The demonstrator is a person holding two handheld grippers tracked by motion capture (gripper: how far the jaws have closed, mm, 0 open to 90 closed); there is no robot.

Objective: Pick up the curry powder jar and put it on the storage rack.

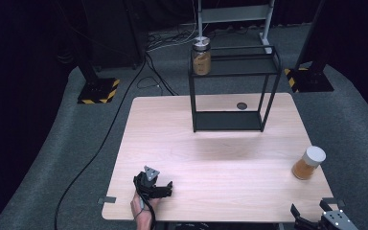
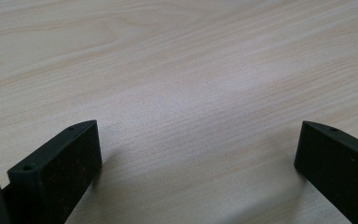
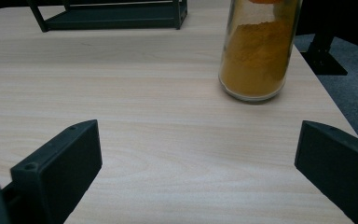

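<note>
The spice jar is seen upright near the worktop's right edge, ungripped. The right gripper is held at the front right corner, jaws spread. The left gripper, jaws likewise apart and empty, is positioned near the front edge.

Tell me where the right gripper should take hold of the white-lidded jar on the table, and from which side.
Probably the glass body of the jar, below its white lid. It stands upright near the table's right edge, and the right gripper sits open just on the person's side of it, so a level approach from there suits.
</note>
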